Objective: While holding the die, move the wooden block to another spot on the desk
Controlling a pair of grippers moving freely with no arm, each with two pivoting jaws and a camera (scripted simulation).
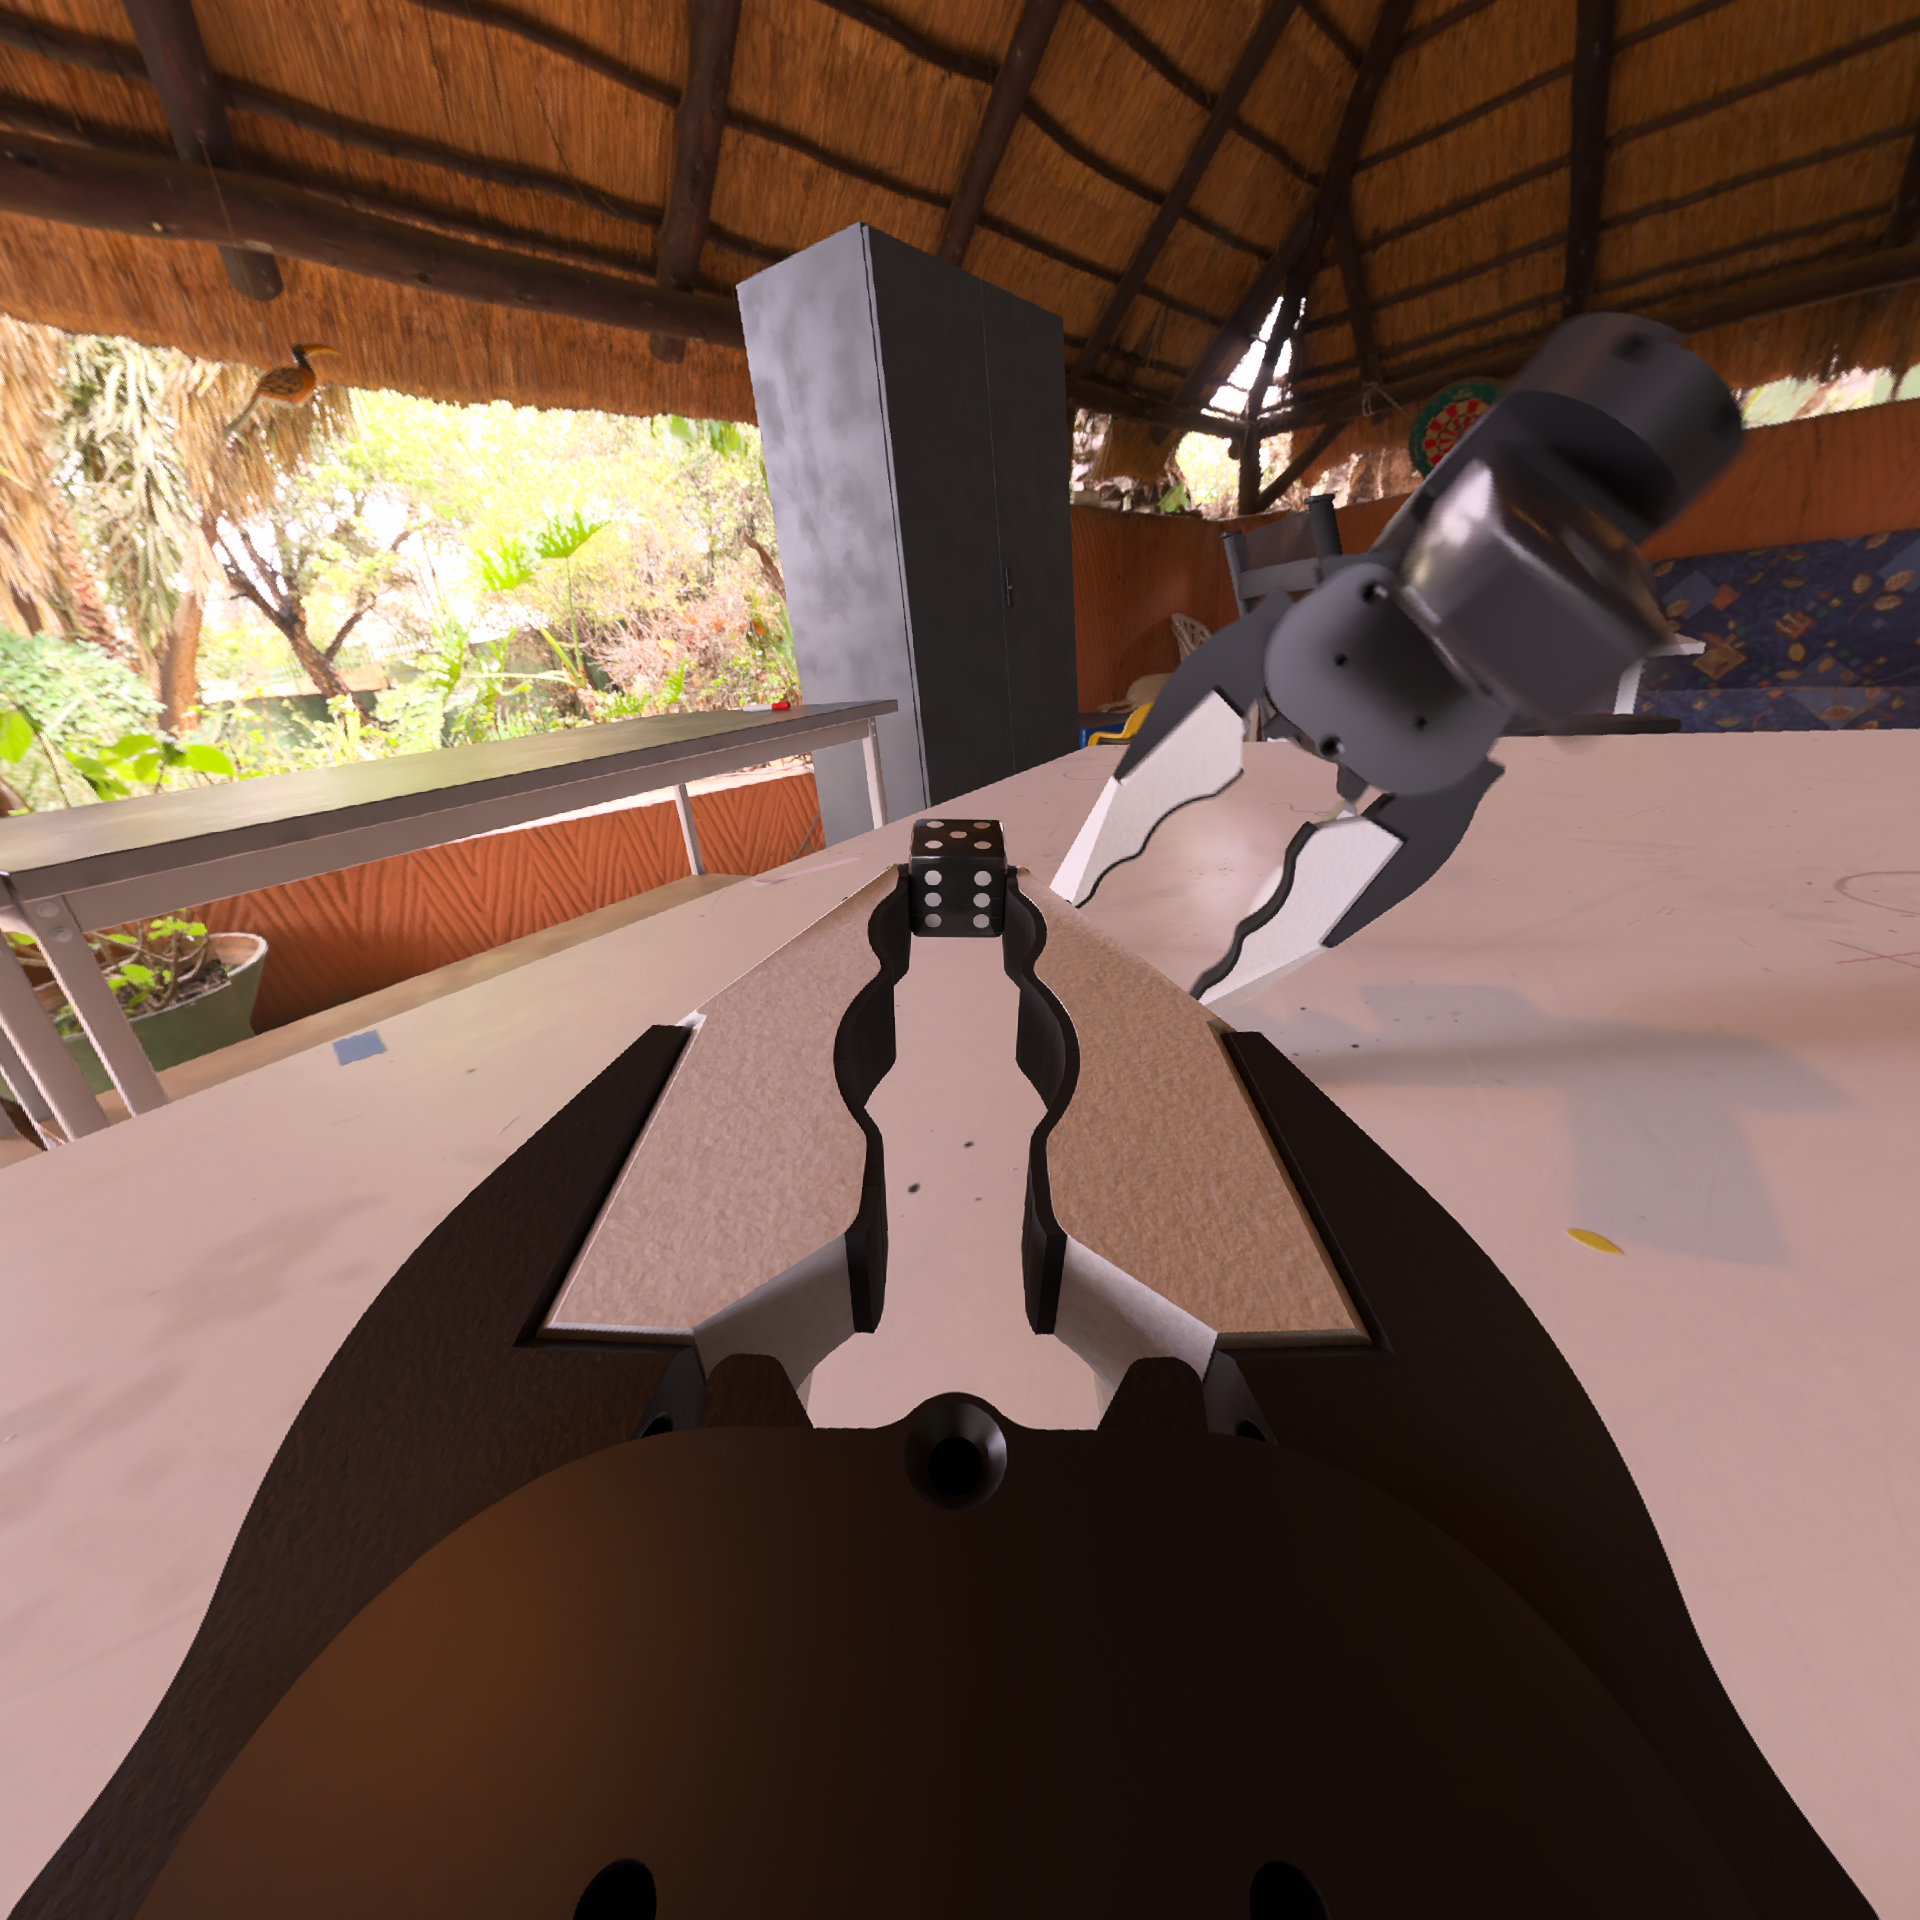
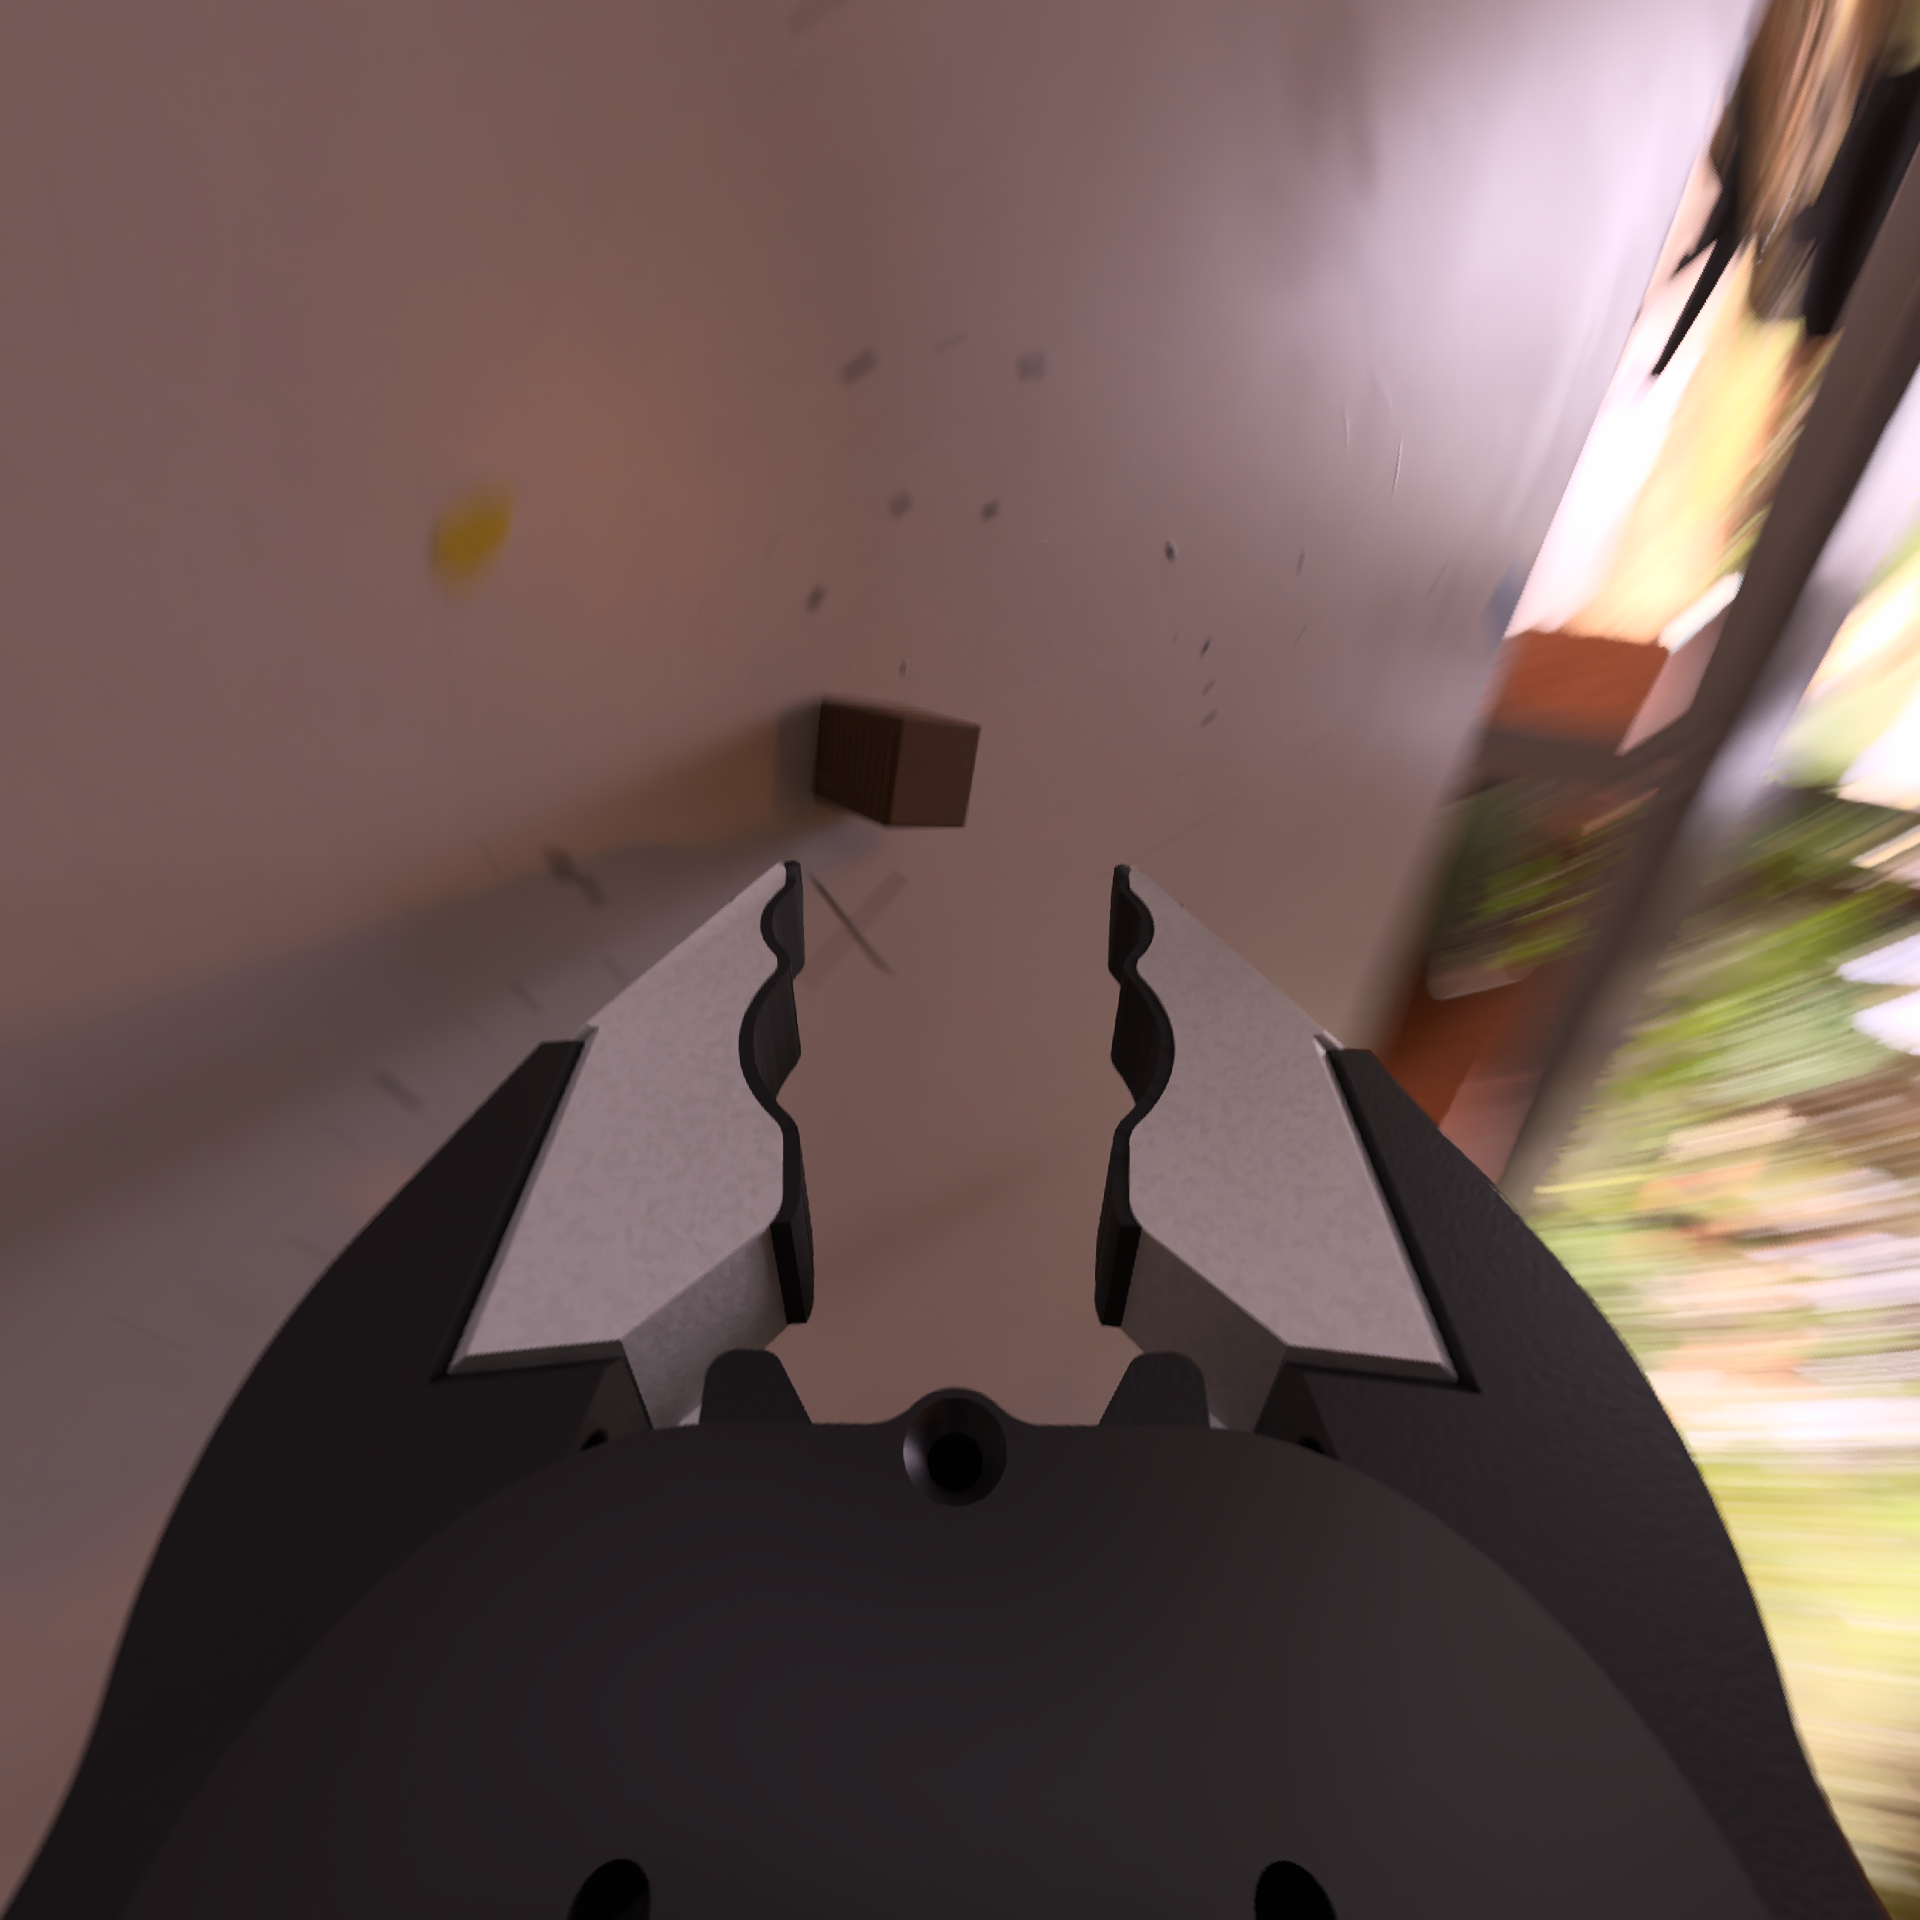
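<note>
In the left wrist view we see the left gripper (image 1: 957, 902) clamped on the black die (image 1: 956, 878), which sits pinched between its two fingertips just above the middle of the frame, white pips showing on its top and near faces. The pale desk (image 1: 312, 1299) spreads beneath it. In the right part of that frame hangs the right gripper (image 1: 1148, 940) — its white-faced fingers spread wide and angled down toward the desk surface, its body blurred. A tall grey cabinet (image 1: 914, 540) stands at upper centre, with a long grey table (image 1: 416, 790) at the left.

In the right wrist view the right gripper (image 2: 956, 883) is wide apart with nothing between its fingers. The wooden block (image 2: 896, 763) — a small dark brown cube — rests on the desk (image 2: 312, 312) just above and slightly left of the frame's centre, beyond the fingertips and clear of them. A yellow spot (image 2: 473, 540) marks the desk at upper left, and small dark specks dot the surface around the block. The right edge of this view is heavily blurred.
</note>
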